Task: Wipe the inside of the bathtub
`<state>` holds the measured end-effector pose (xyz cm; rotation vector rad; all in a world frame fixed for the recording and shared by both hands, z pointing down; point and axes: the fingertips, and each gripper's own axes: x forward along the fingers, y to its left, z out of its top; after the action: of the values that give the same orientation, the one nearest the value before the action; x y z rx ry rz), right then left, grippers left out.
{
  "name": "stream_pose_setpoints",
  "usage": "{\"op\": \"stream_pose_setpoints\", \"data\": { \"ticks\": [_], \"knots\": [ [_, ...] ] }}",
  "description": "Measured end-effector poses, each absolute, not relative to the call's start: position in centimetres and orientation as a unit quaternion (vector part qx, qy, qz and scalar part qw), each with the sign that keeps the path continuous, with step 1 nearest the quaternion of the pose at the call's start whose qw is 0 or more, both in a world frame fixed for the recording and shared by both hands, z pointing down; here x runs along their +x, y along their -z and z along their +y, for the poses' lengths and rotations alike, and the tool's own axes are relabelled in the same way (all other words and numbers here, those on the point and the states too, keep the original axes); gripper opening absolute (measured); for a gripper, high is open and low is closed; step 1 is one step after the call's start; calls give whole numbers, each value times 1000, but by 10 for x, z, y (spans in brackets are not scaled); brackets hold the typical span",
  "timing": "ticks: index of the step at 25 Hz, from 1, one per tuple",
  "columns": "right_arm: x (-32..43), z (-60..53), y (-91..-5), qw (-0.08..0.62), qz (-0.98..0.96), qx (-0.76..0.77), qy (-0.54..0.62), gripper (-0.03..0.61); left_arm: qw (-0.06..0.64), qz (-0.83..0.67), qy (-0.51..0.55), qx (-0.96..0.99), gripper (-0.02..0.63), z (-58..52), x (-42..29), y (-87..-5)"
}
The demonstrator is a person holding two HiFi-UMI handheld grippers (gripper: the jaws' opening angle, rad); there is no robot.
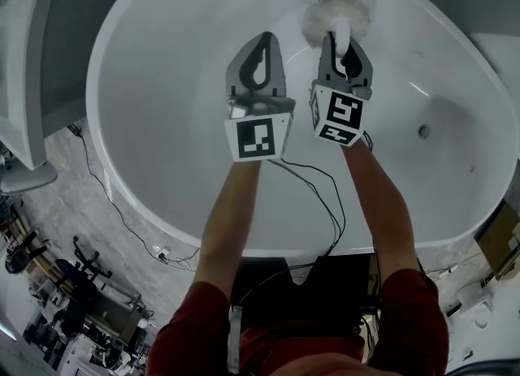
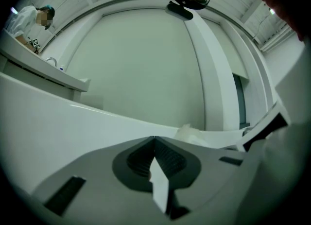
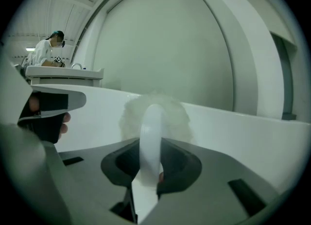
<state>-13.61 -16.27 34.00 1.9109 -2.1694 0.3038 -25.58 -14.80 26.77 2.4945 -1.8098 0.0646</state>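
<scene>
- A black floor cable (image 1: 104, 194) runs over the marbled floor (image 1: 73, 171), well to the left of the left claw and outside the tub.
- The left claw (image 1: 262, 37) (image 2: 154, 141) has its 2 jaws pressed tip to tip with nothing between them. It hangs over the inside of the bathtub (image 1: 179, 98), just beside the right claw and not touching the tub wall.
- Behind the 2 claws, a thin black cable (image 1: 335, 196) loops over the near rim, between the person's forearms.
- The right claw (image 1: 341, 41) (image 3: 151, 144) is clamped on the white handle (image 3: 150, 131) of a brush. The handle stands upright between the jaws.
- The fluffy white brush head (image 1: 335, 15) (image 3: 170, 117) sits just past the right claw's tips, against the tub's far inner wall, and blocks that claw's view straight ahead.
- A small round fitting (image 1: 423, 131) is set in the tub wall well to the right of the right claw.
- Far beyond the tub rim (image 3: 243, 127), to the left of both claws, a person in white (image 3: 48, 49) (image 2: 26, 20) stands at a counter (image 3: 63, 73).
</scene>
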Motion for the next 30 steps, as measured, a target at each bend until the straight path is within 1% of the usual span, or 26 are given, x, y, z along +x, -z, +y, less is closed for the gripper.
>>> {"op": "stream_pose_setpoints", "data": {
  "ticks": [10,14,25,30],
  "knots": [
    [-160,-263,-330,115,-725,674,-80,92,30,-595,-10,803,15,-179,-284,-266],
    [-169,-271,-333,122,-718,681,-73,92,37,-588,-29,808,15,-176,-290,-284],
    [-154,-271,-331,131,-733,666,-53,91,32,-584,-28,811,15,-180,-261,-278],
    [-110,-260,-332,129,-724,675,-56,91,17,-572,-41,819,15,-175,-224,-282]
  ]
}}
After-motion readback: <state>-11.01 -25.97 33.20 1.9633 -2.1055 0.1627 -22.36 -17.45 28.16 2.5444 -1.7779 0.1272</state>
